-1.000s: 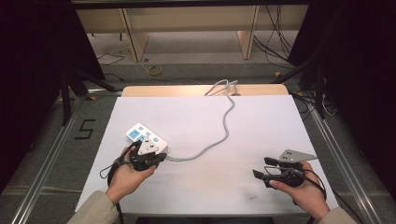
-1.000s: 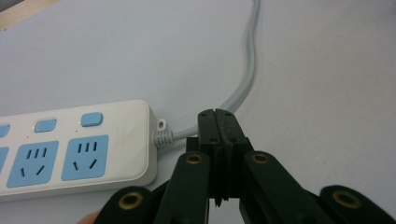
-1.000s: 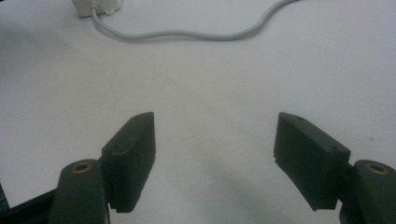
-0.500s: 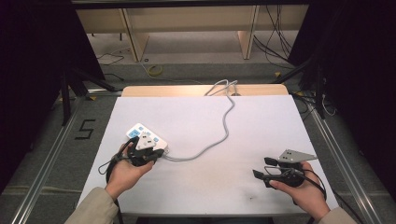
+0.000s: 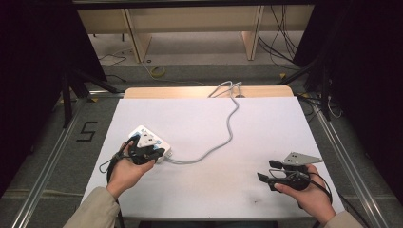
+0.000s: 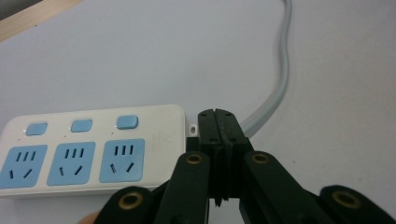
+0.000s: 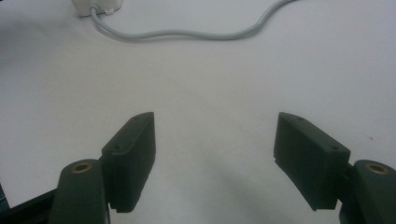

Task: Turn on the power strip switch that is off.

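High view showed the left gripper (image 5: pixel 153 153), jaws pressed together, nudged closer over the white power strip (image 6: pixel 88 149) with blue sockets; right gripper (image 5: pixel 271 171) stayed wide apart on the desk (image 5: pixel 266 123)

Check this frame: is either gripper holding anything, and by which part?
Nothing is held. The left gripper is shut with nothing between its fingers, beside the power strip near its cable end. The right gripper is open above the table.

Left gripper (image 6: pixel 218 122) closed; right gripper (image 7: pixel 215 158) spread wide.
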`<state>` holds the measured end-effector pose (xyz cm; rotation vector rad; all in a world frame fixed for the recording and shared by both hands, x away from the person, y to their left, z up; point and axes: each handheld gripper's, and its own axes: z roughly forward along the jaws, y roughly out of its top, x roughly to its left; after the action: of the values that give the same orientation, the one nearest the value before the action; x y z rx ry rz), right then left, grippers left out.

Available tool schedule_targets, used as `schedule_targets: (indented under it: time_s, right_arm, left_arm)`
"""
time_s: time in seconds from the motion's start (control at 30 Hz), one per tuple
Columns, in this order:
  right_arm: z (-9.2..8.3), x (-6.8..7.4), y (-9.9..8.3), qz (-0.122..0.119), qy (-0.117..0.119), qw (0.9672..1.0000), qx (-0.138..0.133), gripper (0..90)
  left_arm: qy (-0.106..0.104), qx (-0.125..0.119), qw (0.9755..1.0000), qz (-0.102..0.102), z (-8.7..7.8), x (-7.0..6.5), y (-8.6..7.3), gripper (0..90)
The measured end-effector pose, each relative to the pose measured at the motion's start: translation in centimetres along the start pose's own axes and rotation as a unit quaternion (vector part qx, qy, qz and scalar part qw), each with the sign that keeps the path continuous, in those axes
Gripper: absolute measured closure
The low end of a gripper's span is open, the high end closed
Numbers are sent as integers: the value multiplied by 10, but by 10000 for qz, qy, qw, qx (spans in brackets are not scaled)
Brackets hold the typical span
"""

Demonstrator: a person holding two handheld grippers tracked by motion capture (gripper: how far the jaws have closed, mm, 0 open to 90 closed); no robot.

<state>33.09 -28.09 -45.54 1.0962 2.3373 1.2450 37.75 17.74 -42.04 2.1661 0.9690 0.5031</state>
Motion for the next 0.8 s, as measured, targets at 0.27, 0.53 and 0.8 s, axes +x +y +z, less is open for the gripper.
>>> schedule_targets:
  time_s: [0.27,0.53,0.8]
  right_arm:
    - [0,0,0,-2,1,10000,0,301]
    - [0,0,0,2,-3,10000,2,301]
    - [0,0,0,0,-4,10000,3,302]
  left_arm:
    - [67,70,10000,-14,2,7,4,899]
    - [163,93,9998,-73,6,13,6,899]
    - [220,160,9996,-124,9,21,8,899]
